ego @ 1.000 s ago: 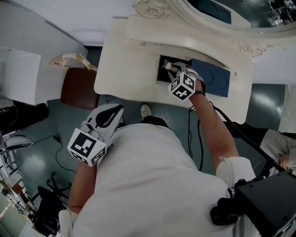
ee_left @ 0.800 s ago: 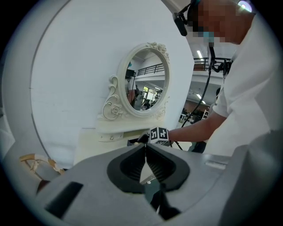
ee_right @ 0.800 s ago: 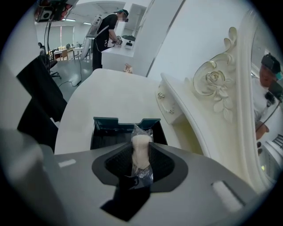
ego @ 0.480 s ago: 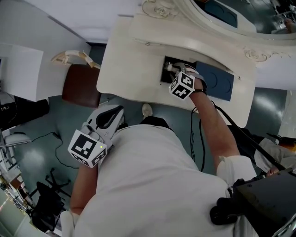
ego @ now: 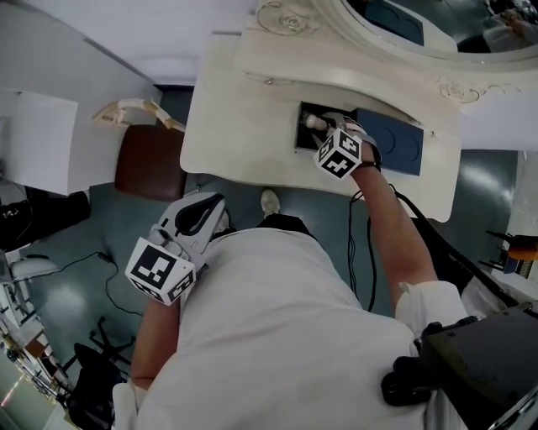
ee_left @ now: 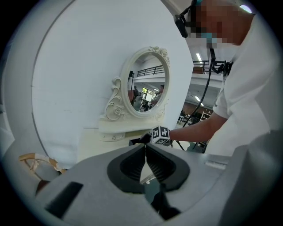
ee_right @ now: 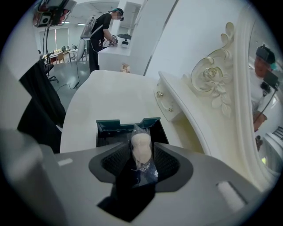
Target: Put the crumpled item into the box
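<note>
A dark teal box [ee_right: 126, 128] lies open on the cream dressing table [ego: 244, 101]; its blue lid [ego: 395, 144] lies to the right of it. My right gripper [ee_right: 141, 145] hangs just over the box [ego: 304, 133]. Its jaws are opening, and the crumpled item [ee_right: 141, 142], a pale lump in clear wrap, still sits between them without being pressed. In the head view the right gripper [ego: 324, 126] tips into the box with the item [ego: 313, 122] at its end. My left gripper [ego: 200, 212] is shut and empty by the person's waist, off the table, as the left gripper view [ee_left: 145, 149] confirms.
An ornate oval mirror [ego: 403, 25] stands at the table's back, with a small drawer [ee_right: 166, 103] under its frame. A brown stool [ego: 147, 164] sits left of the table. Cables run over the floor [ego: 113, 290]. Another person [ee_right: 104, 31] works far off.
The right gripper has shifted a little right and farther over the box. The left gripper has stayed by the waist.
</note>
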{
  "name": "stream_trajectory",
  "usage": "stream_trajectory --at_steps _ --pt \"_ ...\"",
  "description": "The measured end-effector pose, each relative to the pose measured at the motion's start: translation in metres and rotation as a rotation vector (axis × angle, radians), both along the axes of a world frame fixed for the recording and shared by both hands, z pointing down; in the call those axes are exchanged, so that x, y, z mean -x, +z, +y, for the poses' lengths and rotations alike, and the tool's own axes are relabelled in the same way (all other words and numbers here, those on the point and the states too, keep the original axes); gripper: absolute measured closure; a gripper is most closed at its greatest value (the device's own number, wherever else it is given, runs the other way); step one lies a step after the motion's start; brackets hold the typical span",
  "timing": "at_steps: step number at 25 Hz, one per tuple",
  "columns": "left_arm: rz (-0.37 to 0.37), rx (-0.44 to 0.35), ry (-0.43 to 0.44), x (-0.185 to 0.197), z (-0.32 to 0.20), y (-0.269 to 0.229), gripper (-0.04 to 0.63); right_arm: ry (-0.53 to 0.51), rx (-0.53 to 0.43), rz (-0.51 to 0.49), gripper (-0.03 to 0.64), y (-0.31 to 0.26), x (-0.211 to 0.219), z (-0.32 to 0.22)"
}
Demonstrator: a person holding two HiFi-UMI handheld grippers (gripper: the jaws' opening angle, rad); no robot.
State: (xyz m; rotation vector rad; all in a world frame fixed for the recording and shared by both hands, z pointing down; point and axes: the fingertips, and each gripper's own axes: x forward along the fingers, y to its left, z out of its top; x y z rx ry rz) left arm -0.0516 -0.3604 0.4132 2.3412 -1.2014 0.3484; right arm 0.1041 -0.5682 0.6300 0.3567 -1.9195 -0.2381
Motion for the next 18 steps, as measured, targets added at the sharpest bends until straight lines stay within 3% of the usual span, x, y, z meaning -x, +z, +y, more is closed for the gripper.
stream_trajectory --at_steps 5,8,13,18 --pt "0.006 -0.009 0.034 0.003 -0.001 0.001 0.586 0.097 -0.016 -0.056 0.445 -0.017 -0.012 0.000" --pt "0.011 -0.017 0.059 0.013 0.008 0.000 0.587 0.156 -0.031 -0.101 0.493 -0.034 -0.008 0.018" --pt "0.021 -0.023 0.129 0.031 0.027 0.000 0.591 0.236 -0.051 -0.161 0.608 -0.057 0.007 0.068" --pt "0.037 -0.020 0.205 0.047 0.052 0.001 0.597 0.299 0.002 -0.221 0.615 -0.067 0.035 0.136"
